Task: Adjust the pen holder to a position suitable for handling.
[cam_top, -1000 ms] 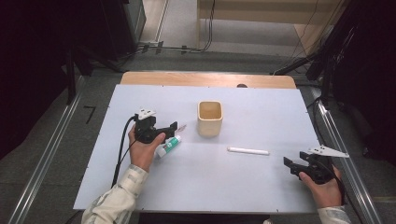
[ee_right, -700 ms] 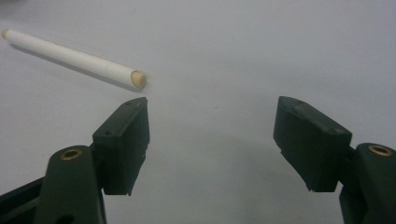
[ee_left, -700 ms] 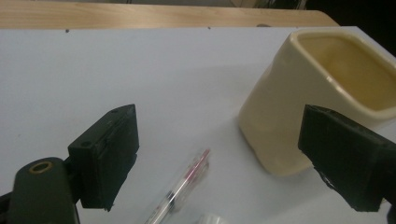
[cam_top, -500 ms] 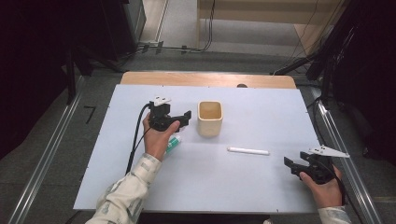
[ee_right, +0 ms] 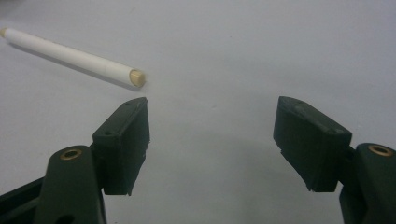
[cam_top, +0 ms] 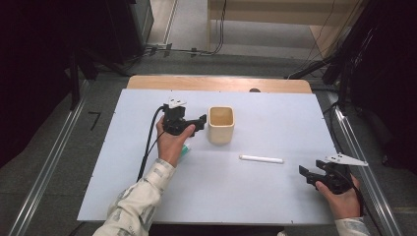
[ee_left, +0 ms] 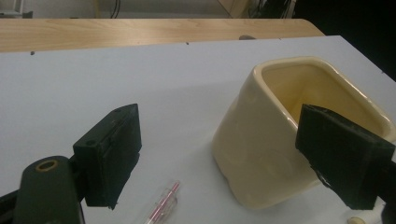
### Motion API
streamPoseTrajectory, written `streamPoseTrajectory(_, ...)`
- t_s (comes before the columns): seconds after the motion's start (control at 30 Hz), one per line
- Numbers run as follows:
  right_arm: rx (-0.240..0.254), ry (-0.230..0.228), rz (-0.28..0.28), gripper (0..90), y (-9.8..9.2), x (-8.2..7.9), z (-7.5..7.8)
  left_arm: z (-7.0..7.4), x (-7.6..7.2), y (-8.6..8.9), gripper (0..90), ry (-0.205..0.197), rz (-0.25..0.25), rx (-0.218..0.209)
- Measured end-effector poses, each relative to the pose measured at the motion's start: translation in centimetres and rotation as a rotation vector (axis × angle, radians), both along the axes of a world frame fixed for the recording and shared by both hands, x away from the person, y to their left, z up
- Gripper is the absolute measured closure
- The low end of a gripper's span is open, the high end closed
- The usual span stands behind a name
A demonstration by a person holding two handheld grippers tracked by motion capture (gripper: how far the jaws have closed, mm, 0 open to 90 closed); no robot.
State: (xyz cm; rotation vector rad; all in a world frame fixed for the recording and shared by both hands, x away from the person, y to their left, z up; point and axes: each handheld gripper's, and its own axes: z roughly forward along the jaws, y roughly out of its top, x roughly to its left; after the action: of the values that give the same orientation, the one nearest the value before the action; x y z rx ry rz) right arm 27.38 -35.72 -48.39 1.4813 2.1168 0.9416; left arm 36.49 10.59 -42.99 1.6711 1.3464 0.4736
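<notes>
A cream square cup (cam_top: 221, 125) stands upright near the middle of the white table (cam_top: 275, 118). My left gripper (cam_top: 200, 122) hovers just left of it, jaws open and pointing at its side. In the left gripper view the open left gripper (ee_left: 229, 158) has the cup (ee_left: 280, 140) close ahead, with nothing pressed between the pads. A small tube with a green end (cam_top: 185, 149) lies by the left wrist; the tube (ee_left: 161, 210) shows below the jaws. A white stick (cam_top: 261, 159) lies right of centre. My right gripper (cam_top: 305, 173) rests open at the front right, and the stick (ee_right: 70, 56) lies ahead of the right gripper (ee_right: 212, 140).
A wooden strip (cam_top: 216, 83) runs along the table's far edge. Metal rails (cam_top: 49, 167) flank both sides on the floor. The left gripper's black cable (cam_top: 147, 147) trails toward the front over the table.
My left gripper has moved away from the tube, farther back and right toward the cup, and risen a little. The tube stays on the table. The right gripper has kept still.
</notes>
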Motion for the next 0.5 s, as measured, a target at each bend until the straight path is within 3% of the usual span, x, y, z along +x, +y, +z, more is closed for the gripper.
streamPoseTrajectory(0.3, 0.0, 0.002, -0.002, 25.8, 0.0, 0.0, 0.0, 0.5, 0.5, -1.1, 16.0, -0.004, -0.015, -0.016)
streamPoseTrajectory(0.5, -0.002, 0.002, -0.002, 25.8, 0.0, 0.0, 0.0, 0.6, 1.2, -2.3, 19.0, 0.003, -0.026, 0.006)
